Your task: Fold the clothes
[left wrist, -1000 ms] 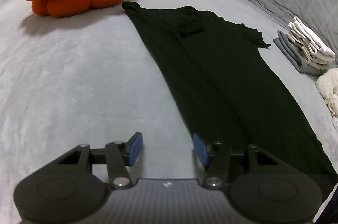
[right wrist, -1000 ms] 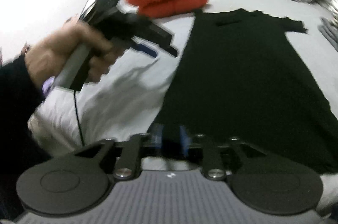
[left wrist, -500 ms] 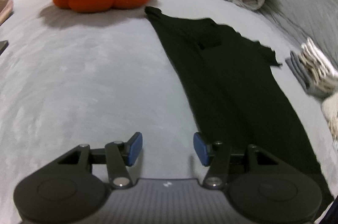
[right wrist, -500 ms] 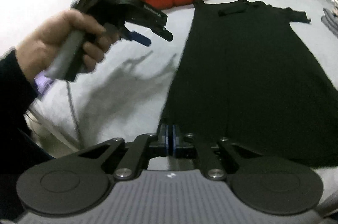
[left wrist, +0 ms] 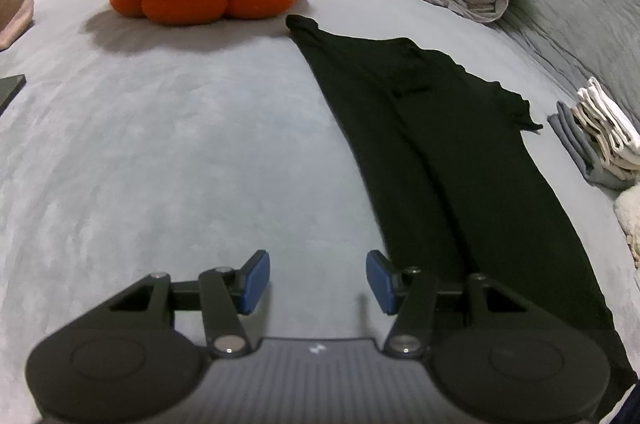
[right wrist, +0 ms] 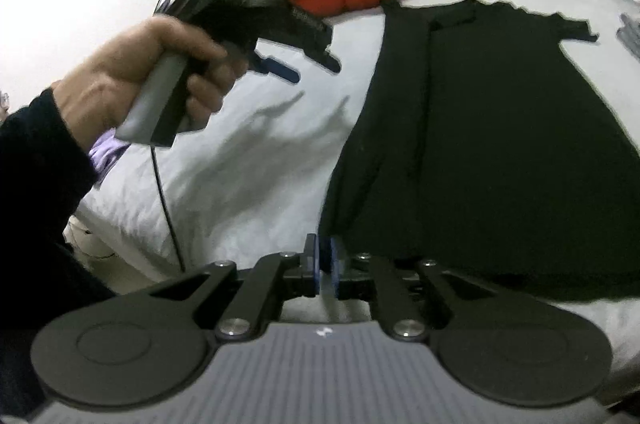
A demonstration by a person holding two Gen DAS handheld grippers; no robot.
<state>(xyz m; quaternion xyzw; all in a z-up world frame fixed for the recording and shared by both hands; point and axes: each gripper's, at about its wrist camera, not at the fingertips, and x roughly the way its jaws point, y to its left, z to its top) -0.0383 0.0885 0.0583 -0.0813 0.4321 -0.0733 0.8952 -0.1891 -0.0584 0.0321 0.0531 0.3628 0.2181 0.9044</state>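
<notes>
While right gripper (right wrist: 325, 261) jaws reopen slightly, black garment (right wrist: 492, 127) unmoved

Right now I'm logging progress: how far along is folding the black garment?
Early. Done: the black garment lies flat with its left side folded in lengthwise. In hand: the right hand-held gripper sits at its near-left hem corner, jaws opening slightly, grip unclear. The left hand-held gripper hovers open. Left: remaining folds, then stacking.

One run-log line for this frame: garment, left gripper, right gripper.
black garment: flat on grey bed, partly folded | left gripper: open, empty, above bed | right gripper: opening slightly at garment's near corner, grip unclear
</notes>
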